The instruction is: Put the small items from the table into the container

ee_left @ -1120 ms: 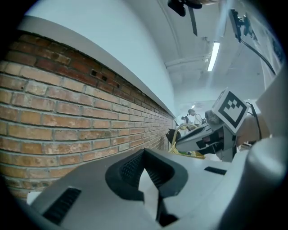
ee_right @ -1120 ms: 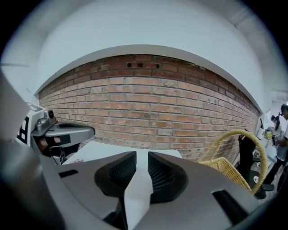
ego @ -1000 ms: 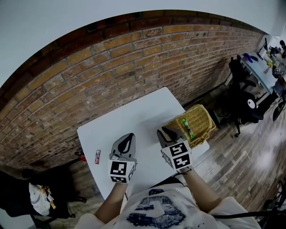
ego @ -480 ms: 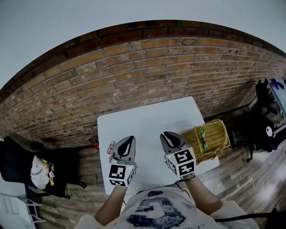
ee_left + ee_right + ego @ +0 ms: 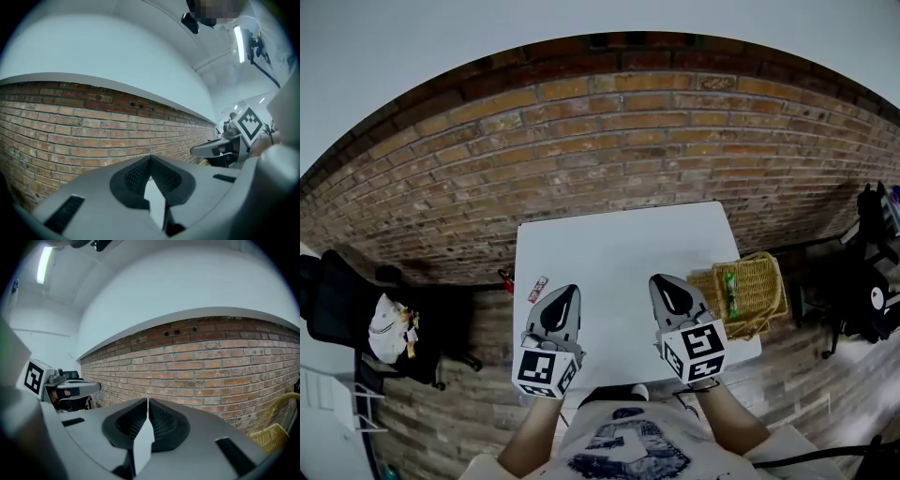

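Your left gripper (image 5: 569, 292) is closed. In its own view the tips are together with nothing between them, just a sliver of white table (image 5: 619, 246) showing through the gap behind the tips. Your right gripper (image 5: 667, 280) is closing. In its own view the tips meet, and nothing is caught between them either. Both are empty.

They sit side by side over the near half of the table, apart from each other, pointing toward the brick wall (image 5: 609, 141). Each gripper view looks at brick, with the other gripper off to one side.

Item outside the container: one small red-and-white packet (image 5: 538, 289), flat on the table near its left edge. It lies just left of your left gripper's tips, beside them rather than between them, and not touching. The left gripper sits between it and the right gripper, so it's well apart from that one. Neither gripper view shows it.

A small red thing (image 5: 506, 278) sits just off the table's left edge, too small to identify.

Container: a wicker basket (image 5: 767, 300) at the table's right edge, just right of your right gripper, near it but not touching. I can't tell how much of its base rests on the tabletop. Its rim shows in the lower right corner of the right gripper view. One green item (image 5: 728, 292) lies inside, on the side nearest the right gripper.
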{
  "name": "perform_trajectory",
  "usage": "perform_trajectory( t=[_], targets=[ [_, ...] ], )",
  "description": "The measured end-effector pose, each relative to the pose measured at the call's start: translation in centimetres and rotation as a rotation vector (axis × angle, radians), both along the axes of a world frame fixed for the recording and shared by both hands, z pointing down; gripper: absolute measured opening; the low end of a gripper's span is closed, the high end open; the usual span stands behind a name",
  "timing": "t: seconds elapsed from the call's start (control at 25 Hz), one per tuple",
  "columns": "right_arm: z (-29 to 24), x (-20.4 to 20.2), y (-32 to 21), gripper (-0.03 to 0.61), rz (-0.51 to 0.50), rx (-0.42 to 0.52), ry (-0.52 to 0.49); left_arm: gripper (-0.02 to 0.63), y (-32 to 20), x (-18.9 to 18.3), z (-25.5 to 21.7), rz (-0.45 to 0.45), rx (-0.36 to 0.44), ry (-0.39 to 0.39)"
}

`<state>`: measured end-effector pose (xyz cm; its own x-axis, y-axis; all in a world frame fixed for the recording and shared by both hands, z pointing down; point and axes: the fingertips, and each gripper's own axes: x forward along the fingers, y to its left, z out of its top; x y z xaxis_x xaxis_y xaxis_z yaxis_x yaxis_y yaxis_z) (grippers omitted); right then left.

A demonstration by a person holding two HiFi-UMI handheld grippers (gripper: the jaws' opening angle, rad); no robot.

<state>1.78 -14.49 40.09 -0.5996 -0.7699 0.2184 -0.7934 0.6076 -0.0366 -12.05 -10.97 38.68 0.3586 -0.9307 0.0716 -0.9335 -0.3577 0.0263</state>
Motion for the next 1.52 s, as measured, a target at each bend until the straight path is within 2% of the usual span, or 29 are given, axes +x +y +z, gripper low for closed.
perform_trajectory(
  t=[0.68, 1.04, 1.52],
  targets=[
    [0.2, 1.4, 3.3, 0.020, -0.023, 0.008, -0.011, 0.048, 3.4, 2.0, -0.9, -0.015, 0.022, -0.019],
    [0.3, 1.4, 3.5, 0.020, -0.032, 0.003, -0.004, 0.048, 3.3, 2.3, -0.2, -0.020, -0.001, -0.028],
    [1.4, -0.8, 2.3, 0.020, -0.052, -0.028, 0.005, 0.048, 2.1, -0.1, 0.8, -0.042, -0.020, -0.011]
  ],
)
